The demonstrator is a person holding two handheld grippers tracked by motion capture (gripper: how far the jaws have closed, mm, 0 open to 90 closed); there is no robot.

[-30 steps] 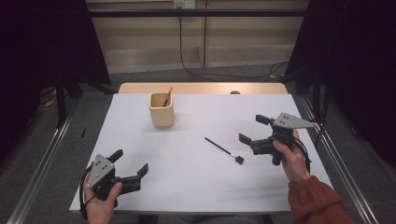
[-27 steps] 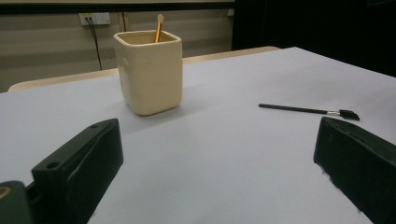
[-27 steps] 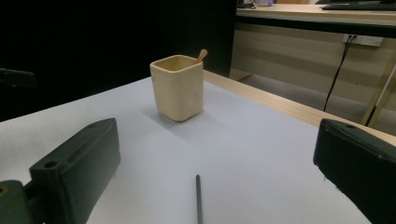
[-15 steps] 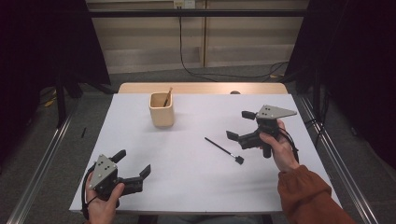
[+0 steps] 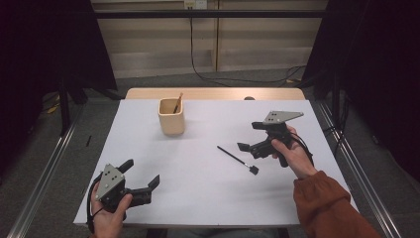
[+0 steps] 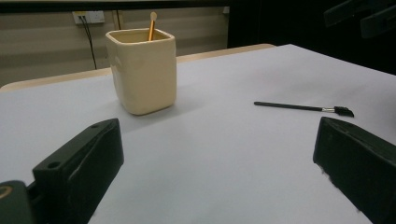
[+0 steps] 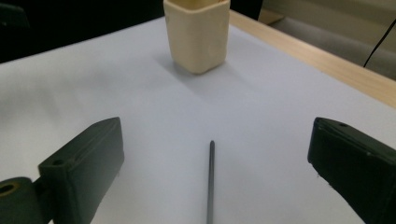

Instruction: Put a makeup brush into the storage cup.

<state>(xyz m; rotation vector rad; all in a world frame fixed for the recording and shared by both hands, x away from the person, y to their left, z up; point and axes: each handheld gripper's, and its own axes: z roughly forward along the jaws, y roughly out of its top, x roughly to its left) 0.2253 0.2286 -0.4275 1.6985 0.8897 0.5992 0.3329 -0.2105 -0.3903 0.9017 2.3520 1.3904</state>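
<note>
On white surface (image 5: 208,198): thin black brush with square dark head (image 5: 236,160) lying flat mid-right, just beside right tool (image 5: 253,136), jaws spread, empty. Cream square ceramic cup (image 5: 171,117) with wooden stick (image 5: 177,103) well apart behind, path unobstructed. Left tool (image 5: 140,176) near front-left edge, jaws apart, empty.

Cream cup (image 5: 171,118), orange-brown stick (image 5: 177,103) inside. Black brush (image 5: 236,159) on white desk (image 5: 198,188). Black grippers; rust-orange sleeve (image 5: 327,206).
</note>
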